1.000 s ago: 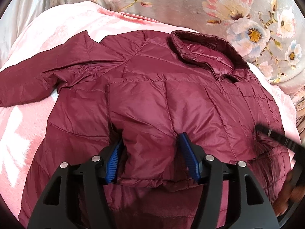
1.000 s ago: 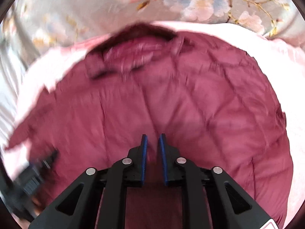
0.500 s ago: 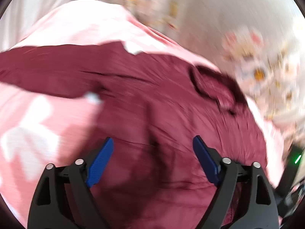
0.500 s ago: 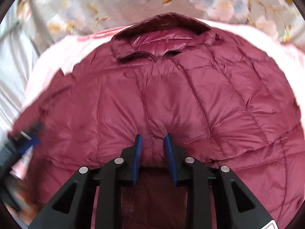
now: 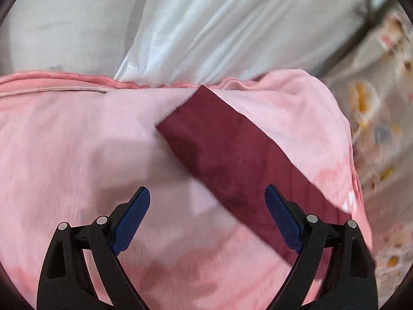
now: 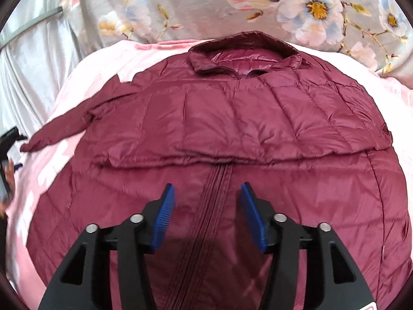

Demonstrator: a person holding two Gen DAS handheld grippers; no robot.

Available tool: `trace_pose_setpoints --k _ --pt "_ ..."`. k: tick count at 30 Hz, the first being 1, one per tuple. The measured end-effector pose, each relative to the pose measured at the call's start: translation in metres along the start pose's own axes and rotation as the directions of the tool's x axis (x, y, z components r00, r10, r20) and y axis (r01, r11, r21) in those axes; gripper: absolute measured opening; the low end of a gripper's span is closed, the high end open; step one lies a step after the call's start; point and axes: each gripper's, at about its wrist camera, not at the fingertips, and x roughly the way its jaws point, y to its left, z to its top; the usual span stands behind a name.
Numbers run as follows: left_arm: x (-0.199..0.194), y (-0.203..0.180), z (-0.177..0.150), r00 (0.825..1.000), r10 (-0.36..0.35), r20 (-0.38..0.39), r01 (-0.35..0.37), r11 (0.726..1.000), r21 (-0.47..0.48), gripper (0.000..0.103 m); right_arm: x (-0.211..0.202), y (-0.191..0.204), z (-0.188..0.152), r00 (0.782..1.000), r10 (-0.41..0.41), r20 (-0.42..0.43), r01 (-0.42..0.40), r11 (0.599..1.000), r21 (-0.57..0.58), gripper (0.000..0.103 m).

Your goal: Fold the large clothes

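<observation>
A maroon quilted jacket (image 6: pixel 232 118) lies flat on a pink blanket (image 6: pixel 85 72), collar at the far side, with its lower part folded up over the body; the zipper (image 6: pixel 206 206) runs toward me. My right gripper (image 6: pixel 206 206) is open and empty just above the zipper. The jacket's left sleeve (image 6: pixel 64 126) stretches out to the left. In the left wrist view that sleeve (image 5: pixel 232 155) lies diagonally on the blanket (image 5: pixel 77 142). My left gripper (image 5: pixel 207 217) is open and empty above the sleeve's near part.
Grey floral bedding (image 6: pixel 232 2) lies behind the jacket. A white pillow (image 5: pixel 219 25) and grey sheet (image 5: pixel 59 20) sit beyond the blanket's edge. The other gripper and hand (image 6: pixel 6 155) show at the right wrist view's left edge.
My right gripper let go of the jacket fold and opened. My left gripper opened wider and swung left from the jacket body out over the sleeve.
</observation>
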Motion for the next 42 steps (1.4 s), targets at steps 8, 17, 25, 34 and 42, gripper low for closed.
trace_pose_setpoints --k 8,17,25,34,42 --pt "0.018 -0.046 0.007 0.997 -0.042 -0.072 0.05 0.991 0.123 0.004 0.003 -0.005 -0.004 1.0 0.008 -0.001 -0.008 0.999 0.044 0.056" --pt "-0.112 -0.275 -0.114 0.902 -0.412 -0.131 0.405 0.697 0.592 0.003 -0.008 -0.011 -0.003 0.999 0.026 0.039 -0.029 0.996 0.079 0.057" --pt "-0.15 -0.386 -0.303 0.723 -0.502 -0.475 0.683 0.412 0.603 0.093 -0.048 -0.058 -0.002 0.995 -0.018 0.102 0.002 0.988 0.153 0.063" --pt "-0.104 -0.326 -0.303 0.697 -0.492 -0.521 0.714 0.544 0.442 0.093 -0.066 -0.12 0.016 0.991 -0.033 0.127 0.002 0.97 0.243 0.068" --pt "-0.032 -0.246 -0.206 0.752 -0.474 -0.458 0.589 0.796 0.143 0.088 -0.023 -0.141 0.049 0.994 0.055 0.092 -0.084 0.932 0.353 0.069"
